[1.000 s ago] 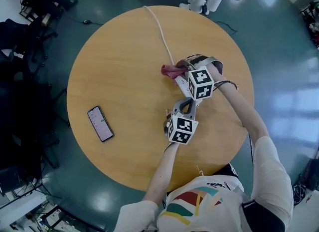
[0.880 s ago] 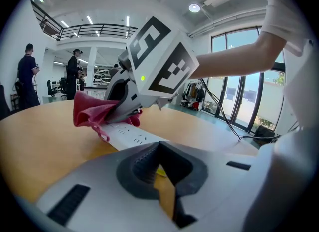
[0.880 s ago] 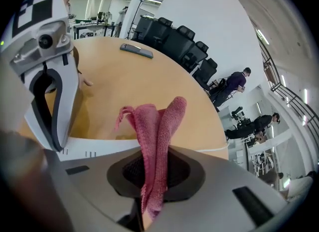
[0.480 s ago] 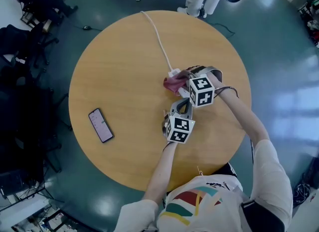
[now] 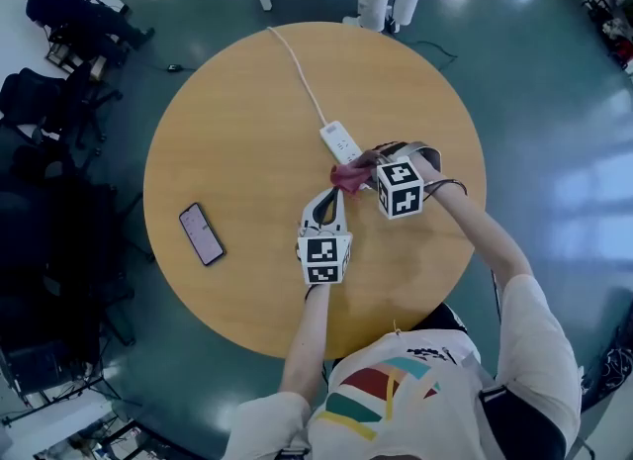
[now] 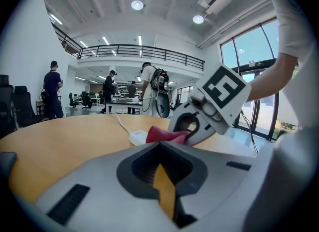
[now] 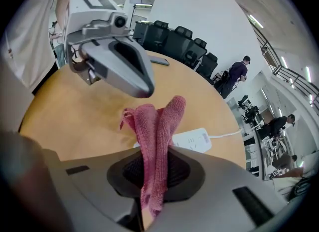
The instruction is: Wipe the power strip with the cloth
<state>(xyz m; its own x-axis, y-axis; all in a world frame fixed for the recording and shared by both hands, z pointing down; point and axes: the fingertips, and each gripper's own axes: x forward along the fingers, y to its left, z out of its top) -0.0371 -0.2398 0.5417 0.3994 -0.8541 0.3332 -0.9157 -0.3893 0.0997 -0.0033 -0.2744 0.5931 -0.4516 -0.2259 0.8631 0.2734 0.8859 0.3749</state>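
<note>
- The right gripper (image 5: pixel 358 173) has its fingers (image 7: pixel 84 176) closed tight on the cloth (image 7: pixel 157 141). The red cloth is pinched in a fold between them, and two loose lobes stand out past the fingertips.
- The strip (image 5: pixel 339 139) lies flat on the bench (image 5: pixel 227 132), just beyond the right gripper's fingertips. Its near end is under or right behind the cloth. Its far end points away from the person, and the white cable (image 5: pixel 295 67) runs from there to the far edge of the bench.
- In the head view the cloth covers the near end of the strip. It seems to touch the strip, but I cannot tell this for sure, because the right gripper view shows the lobes lifted a little above it.
- The left gripper (image 5: pixel 331 194) has its fingers (image 6: pixel 99 176) closed together, with nothing between them. It is near the right gripper, on the person's side of the strip, and it points toward the cloth without touching it.
- A phone (image 5: pixel 202 233) lies on the bench well apart, to the left of both grippers.
</note>
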